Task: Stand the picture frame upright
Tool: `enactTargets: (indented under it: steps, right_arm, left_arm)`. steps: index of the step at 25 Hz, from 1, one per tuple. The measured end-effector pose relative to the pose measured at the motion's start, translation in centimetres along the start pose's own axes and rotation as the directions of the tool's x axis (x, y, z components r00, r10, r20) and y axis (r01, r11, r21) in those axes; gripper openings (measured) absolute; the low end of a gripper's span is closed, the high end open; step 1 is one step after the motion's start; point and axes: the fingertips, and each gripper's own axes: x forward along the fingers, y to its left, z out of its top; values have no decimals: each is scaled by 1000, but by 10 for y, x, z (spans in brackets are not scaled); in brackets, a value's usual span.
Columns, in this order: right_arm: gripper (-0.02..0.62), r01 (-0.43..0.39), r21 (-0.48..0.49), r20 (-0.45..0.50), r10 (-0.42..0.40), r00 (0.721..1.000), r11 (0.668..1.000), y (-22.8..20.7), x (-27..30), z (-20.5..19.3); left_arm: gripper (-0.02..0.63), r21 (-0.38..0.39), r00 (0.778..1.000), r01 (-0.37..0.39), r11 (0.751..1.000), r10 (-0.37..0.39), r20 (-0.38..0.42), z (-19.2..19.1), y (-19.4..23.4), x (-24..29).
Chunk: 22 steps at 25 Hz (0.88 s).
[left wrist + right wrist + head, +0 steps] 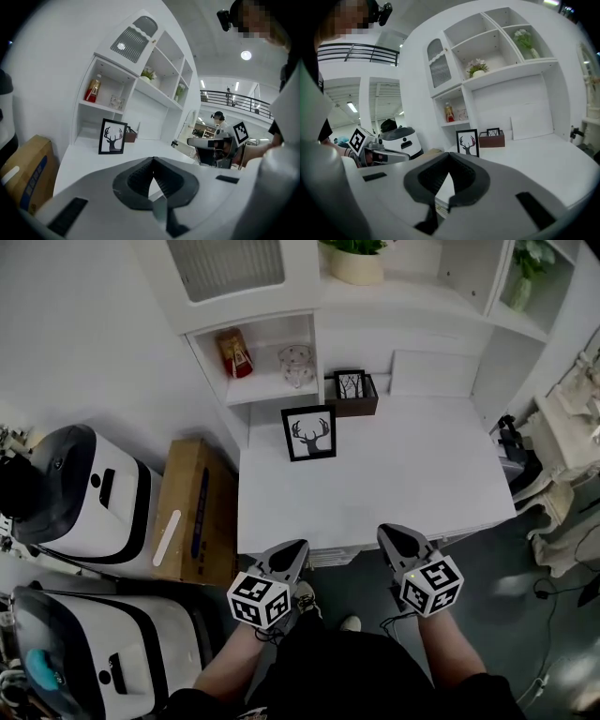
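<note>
Grip first: left claw [292, 551] and right claw [390, 534] both pinched together on nothing, at the bench [403, 474] edge; well ahead of them the picture frame [309, 433] already stands upright, so I judge it done, no grasp needed

Picture frame [309, 433] upright on table [412, 484], rear left; box [354, 404] just behind, to its right; carton [192, 512] left of table.

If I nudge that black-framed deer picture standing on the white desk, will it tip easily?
Likely: the black-framed deer picture stands upright, thin and tall, so a push near its top probably topples it. It looks rigid. Its front may be glass, so possibly fragile.
</note>
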Motion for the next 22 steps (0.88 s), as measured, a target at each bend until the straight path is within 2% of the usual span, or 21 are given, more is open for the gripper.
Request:
enactTargets:
  steps: [10,22]
  right_arm:
    - [3,-39,-26,-8,39,999,999,15,-48,-21]
    - [3,-130,-17,-62,128,990,991,63,-63,-59]
  left_arm:
    - [5,11,1000,-26,1000,26,-8,-29,-58,-17]
    - [5,19,999,-30,999,30,-35,-57,-83,-34]
